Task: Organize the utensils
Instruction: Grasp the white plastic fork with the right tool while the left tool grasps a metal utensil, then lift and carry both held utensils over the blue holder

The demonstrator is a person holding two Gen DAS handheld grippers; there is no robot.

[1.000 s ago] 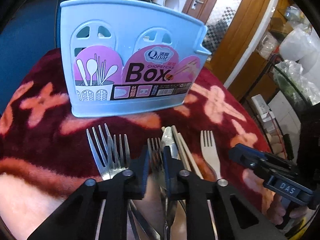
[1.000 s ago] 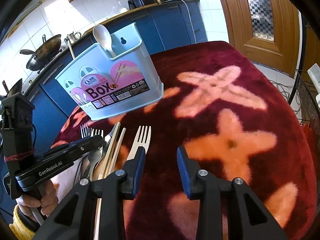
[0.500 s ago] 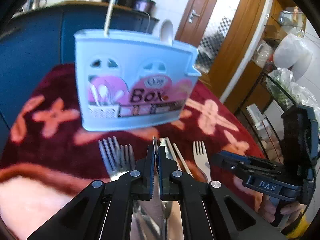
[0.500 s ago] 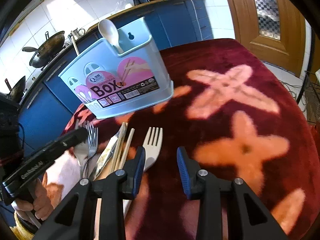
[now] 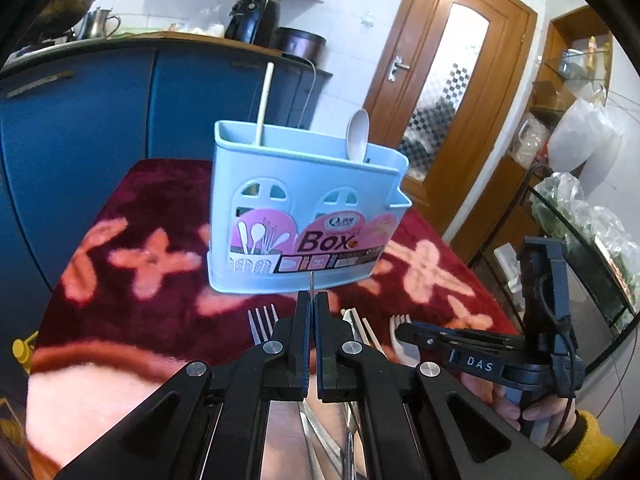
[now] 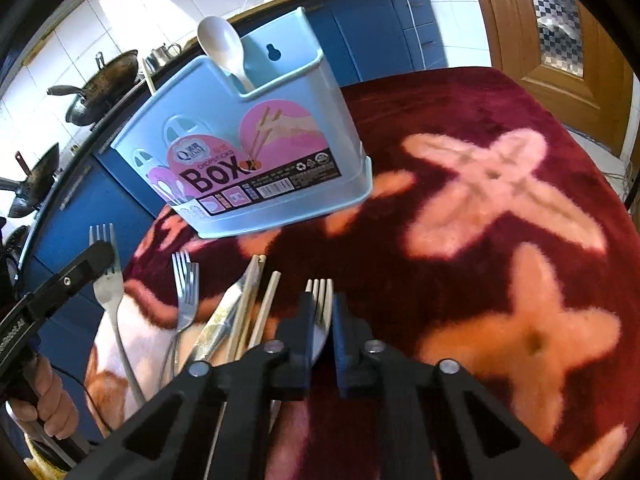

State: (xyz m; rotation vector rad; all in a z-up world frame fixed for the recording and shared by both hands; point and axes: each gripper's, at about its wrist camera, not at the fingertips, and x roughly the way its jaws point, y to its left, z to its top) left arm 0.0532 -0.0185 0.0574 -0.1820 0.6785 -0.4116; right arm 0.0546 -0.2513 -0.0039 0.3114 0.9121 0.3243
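The left gripper is clamped tight on a metal fork, lifted clear of the red flowered tabletop, while the right gripper is closing on the pale fork lying nearest the right. Just left of that lie chopsticks and another metal fork. Farther back stands the blue utensil box, a white spoon poking up from it.

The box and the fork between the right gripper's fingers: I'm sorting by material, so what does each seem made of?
The box looks like moulded light-blue plastic, smooth and slightly glossy, with cut-out windows and a printed paper label. The fork is pale cream and matte, without the mirror shine of the steel forks beside it, so probably plastic or melamine, though that is uncertain.
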